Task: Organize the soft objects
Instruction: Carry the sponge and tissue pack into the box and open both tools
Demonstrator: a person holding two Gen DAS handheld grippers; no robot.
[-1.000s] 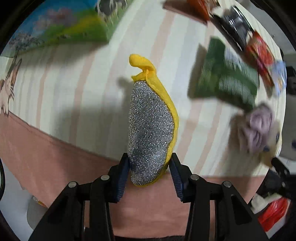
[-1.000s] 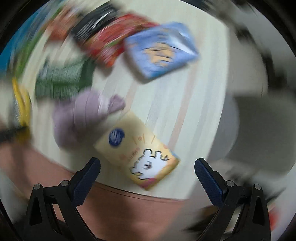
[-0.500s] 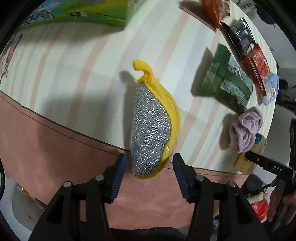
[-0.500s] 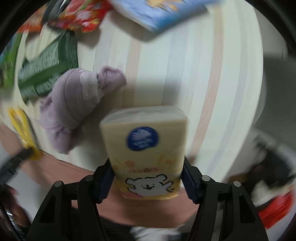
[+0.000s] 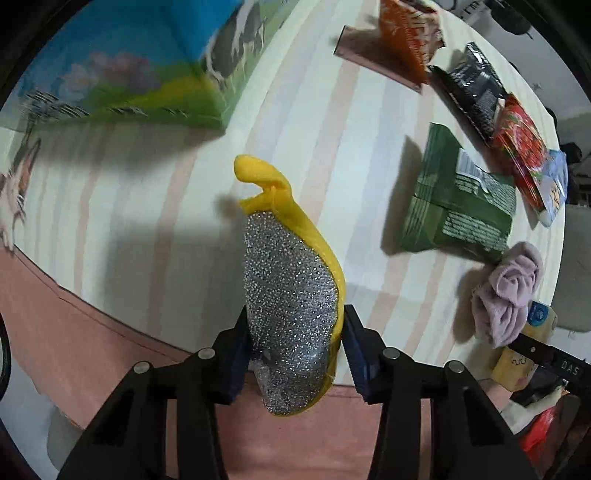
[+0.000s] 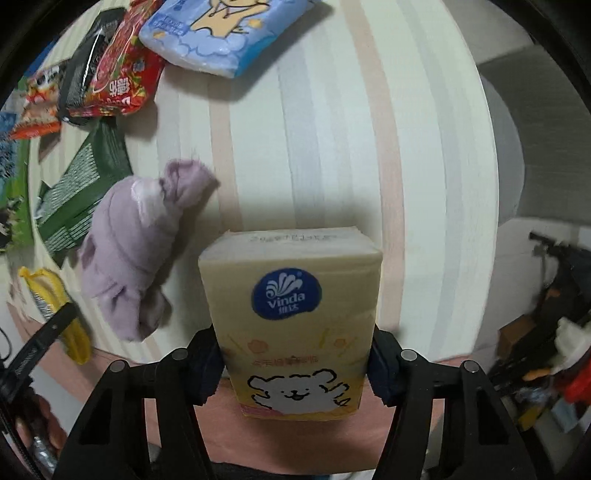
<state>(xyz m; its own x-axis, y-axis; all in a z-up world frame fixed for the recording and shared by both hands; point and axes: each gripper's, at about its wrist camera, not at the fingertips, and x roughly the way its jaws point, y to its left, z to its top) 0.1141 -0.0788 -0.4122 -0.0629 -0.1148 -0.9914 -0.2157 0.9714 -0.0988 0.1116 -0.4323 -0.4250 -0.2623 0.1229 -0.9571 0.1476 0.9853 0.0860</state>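
Note:
My left gripper (image 5: 295,350) is shut on a yellow sponge with a silver scouring face (image 5: 291,302), held above the near edge of the striped table (image 5: 155,206). My right gripper (image 6: 295,362) is shut on a yellow Vinda tissue pack (image 6: 291,306), held over the table's near edge. A crumpled lilac cloth (image 6: 133,251) lies on the table left of the pack; it also shows in the left wrist view (image 5: 509,291). The sponge and left gripper show at the left edge of the right wrist view (image 6: 55,310).
A colourful box with a cow picture (image 5: 140,74) stands at the far left. A green packet (image 5: 458,206), black, red and orange snack packets (image 5: 517,136) and a blue tissue pack (image 6: 221,33) lie along the far side. Clutter lies beyond the table's right edge (image 6: 554,332).
My right gripper closed on the yellow tissue pack and lifted it. My left gripper tightened on the sponge and moved with it toward the cow box.

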